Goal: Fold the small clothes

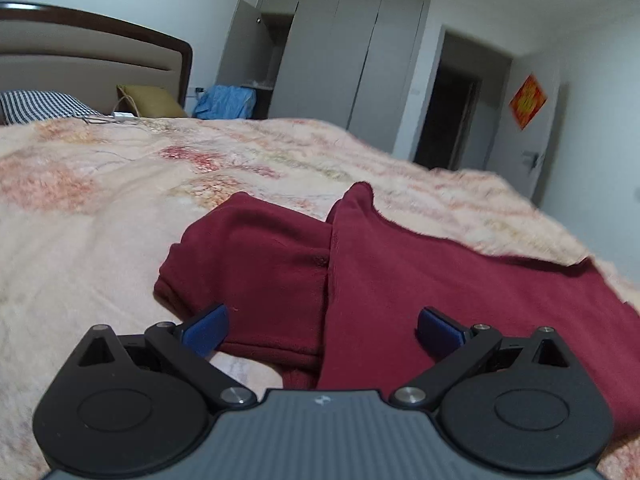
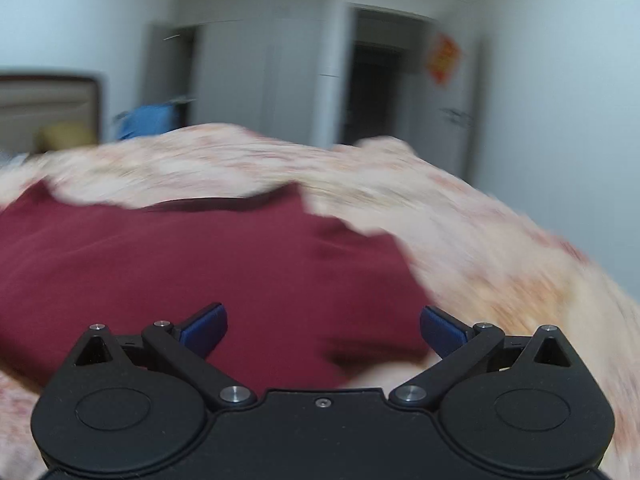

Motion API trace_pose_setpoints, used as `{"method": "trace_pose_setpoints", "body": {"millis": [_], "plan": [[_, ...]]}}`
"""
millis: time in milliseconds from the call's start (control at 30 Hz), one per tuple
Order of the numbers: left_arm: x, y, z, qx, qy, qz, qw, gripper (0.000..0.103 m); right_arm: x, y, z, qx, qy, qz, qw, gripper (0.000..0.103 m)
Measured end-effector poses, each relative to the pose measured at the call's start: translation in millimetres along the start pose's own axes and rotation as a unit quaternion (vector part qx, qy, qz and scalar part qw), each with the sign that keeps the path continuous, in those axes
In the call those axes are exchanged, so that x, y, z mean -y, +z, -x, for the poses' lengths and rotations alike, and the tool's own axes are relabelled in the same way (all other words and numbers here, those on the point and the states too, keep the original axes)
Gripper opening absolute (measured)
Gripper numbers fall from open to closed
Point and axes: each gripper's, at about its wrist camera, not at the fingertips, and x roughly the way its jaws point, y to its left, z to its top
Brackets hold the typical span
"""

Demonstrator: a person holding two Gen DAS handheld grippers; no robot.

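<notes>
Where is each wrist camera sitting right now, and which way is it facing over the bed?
Left wrist: on the left hand-held gripper, low over the bedspread, facing the dark red shirt's folded sleeve end and the wardrobe; blue fingers open.
Right wrist: on the right hand-held gripper, facing the shirt's other end, blurred; fingers open.
Shared: shirt, bedspread, wardrobe, doorway, headboard.

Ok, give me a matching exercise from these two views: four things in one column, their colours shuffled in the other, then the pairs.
Things:
1. shirt
2. bag
3. wardrobe
4. cushion

Colours:
A. grey
B. olive yellow
C. dark red
D. blue

Pairs: 1-C, 2-D, 3-A, 4-B
</notes>
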Motion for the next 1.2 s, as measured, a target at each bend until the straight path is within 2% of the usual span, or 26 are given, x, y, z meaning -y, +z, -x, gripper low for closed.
{"method": "trace_pose_setpoints", "body": {"millis": [100,333,567,800,900,1033,1200], "plan": [[-10.1,-10.2,4.7,0.03,-0.028,0.009,0.9991,0.103,30.6,-15.4,-9.2,-0.016,0.034,-0.094,0.995,0.102],[-14.0,-16.7,8.5,0.045,-0.041,0.014,0.998,0.103,9.7,-19.5,-8.0,-0.001,-0.002,-0.042,0.999,0.102],[-12.6,-24.3,13.7,0.056,-0.041,0.006,0.9976,0.103,20.4,-21.3,-5.8,-0.001,0.015,-0.064,0.998,0.102],[-9.6,-26.4,13.9,0.055,-0.035,0.0,0.9979,0.103,18.7,-22.2,-4.8,0.002,0.013,-0.062,0.998,0.102],[-3.0,-21.7,12.0,0.037,-0.018,-0.013,0.9991,0.103,18.7,-22.2,-4.8,0.002,0.013,-0.062,0.998,0.102],[17.9,-13.1,15.6,-0.013,0.038,-0.047,0.9981,0.103,18.4,-22.2,-5.1,0.002,0.012,-0.061,0.998,0.102],[27.5,4.4,24.4,-0.077,0.071,-0.012,0.9944,0.103,16.4,-23.3,-3.0,0.006,0.007,-0.057,0.998,0.103]]}}
